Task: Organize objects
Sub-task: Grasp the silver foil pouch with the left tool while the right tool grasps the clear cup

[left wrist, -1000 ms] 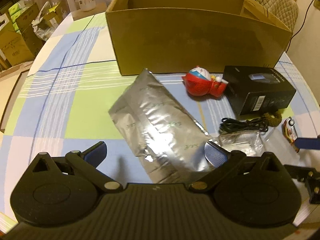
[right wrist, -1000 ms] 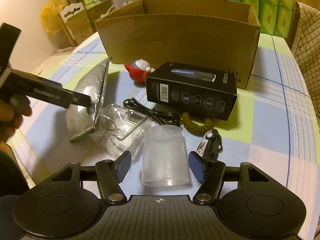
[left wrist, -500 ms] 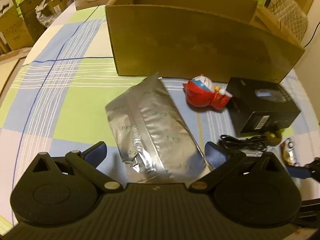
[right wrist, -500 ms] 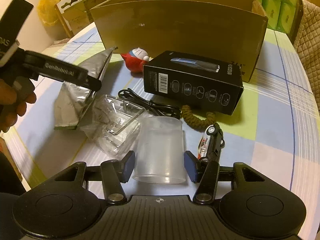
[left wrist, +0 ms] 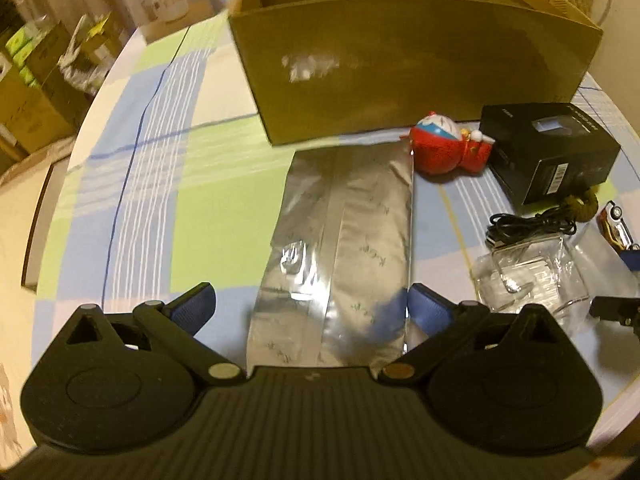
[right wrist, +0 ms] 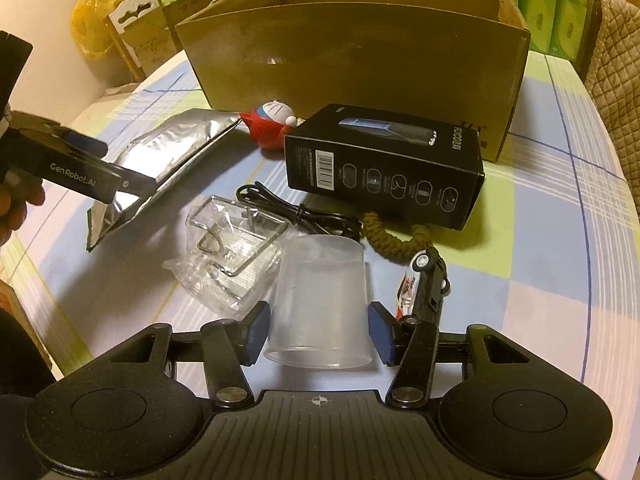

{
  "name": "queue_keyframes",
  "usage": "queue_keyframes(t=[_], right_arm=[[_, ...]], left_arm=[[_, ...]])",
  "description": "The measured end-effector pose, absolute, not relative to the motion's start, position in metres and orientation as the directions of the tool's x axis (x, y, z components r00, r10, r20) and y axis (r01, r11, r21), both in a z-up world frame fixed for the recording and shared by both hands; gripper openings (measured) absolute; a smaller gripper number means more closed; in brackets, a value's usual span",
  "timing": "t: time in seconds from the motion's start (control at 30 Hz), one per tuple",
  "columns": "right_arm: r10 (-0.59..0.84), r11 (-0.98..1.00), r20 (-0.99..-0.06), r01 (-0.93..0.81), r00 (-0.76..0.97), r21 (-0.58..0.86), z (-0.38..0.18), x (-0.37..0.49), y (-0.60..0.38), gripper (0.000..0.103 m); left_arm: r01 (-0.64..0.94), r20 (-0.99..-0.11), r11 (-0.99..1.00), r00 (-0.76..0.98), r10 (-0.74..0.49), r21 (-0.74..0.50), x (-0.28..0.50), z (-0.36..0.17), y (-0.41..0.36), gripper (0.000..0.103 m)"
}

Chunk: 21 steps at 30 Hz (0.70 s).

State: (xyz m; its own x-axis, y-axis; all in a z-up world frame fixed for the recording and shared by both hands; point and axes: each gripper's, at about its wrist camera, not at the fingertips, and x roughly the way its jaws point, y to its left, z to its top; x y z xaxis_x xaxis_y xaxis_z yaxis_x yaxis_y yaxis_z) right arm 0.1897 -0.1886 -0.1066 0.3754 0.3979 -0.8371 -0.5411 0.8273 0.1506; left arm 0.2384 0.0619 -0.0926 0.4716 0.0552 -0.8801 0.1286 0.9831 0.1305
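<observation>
- While the left gripper (left wrist: pixel 310 308) sat low over the table with its blue pads spread wide, the silver foil pouch (left wrist: pixel 340 256) lay flat between them, its near end under the gripper body; the right pad seemed to touch the pouch's edge, the left pad stood clear of it, so nothing was clamped.
- The right gripper (right wrist: pixel 316 334) was level with the table, its fingers open on either side of a translucent plastic cup (right wrist: pixel 320 296) standing mouth down; narrow gaps showed at both pads, so the cup was bracketed, not squeezed.
- Only the right wrist view showed the left gripper from the side (right wrist: pixel 84 178), angled down onto the pouch's near end (right wrist: pixel 160 160), with part of the person's hand (right wrist: pixel 16 204) behind it.
- That view also showed the cup, which could not be made out in the left view.
- Both views showed the open cardboard box (left wrist: pixel 408 68) at the back, the red and blue figurine (left wrist: pixel 448 148) and black product box (left wrist: pixel 548 152) just in front of it, then a black cable (right wrist: pixel 296 212), a braided olive cord (right wrist: pixel 396 240), a crumpled clear plastic package (right wrist: pixel 228 248) and a toy car (right wrist: pixel 422 284) just right of the cup.
- The round table wore a checked cloth (left wrist: pixel 208 208) of green, blue and white.
- Cartons and green packs were stacked around the room, and a quilted chair back (right wrist: pixel 616 80) stood at the right.
</observation>
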Motion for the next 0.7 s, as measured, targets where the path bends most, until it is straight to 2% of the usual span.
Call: queue_keyframes(t=[0.3,0.57,0.63,0.7], right_arm=[[0.379,0.82,-0.847,-0.56,0.374,0.12,-0.111,0.191,-0.183,0.051],[0.373,0.815,-0.848,-0.569,0.376,0.106,-0.112,0.192,-0.18,0.051],[0.374,0.815,-0.848,-0.569,0.375,0.108,-0.112,0.193,-0.18,0.051],[0.378,0.817,-0.847,-0.565,0.374,0.115,-0.112,0.194,-0.18,0.051]], left_arm=[[0.283,-0.89,0.938,0.453,0.052,0.198,0.255,-0.104,0.035,0.098],[0.35,-0.891,0.902,0.447,0.075,0.252,0.261,-0.112,0.021,0.096],[0.357,-0.898,0.902,0.436,0.068,0.241,0.263,-0.113,0.021,0.092],[0.359,-0.907,0.909,0.418,0.048,0.214,0.265,-0.113,0.022,0.082]])
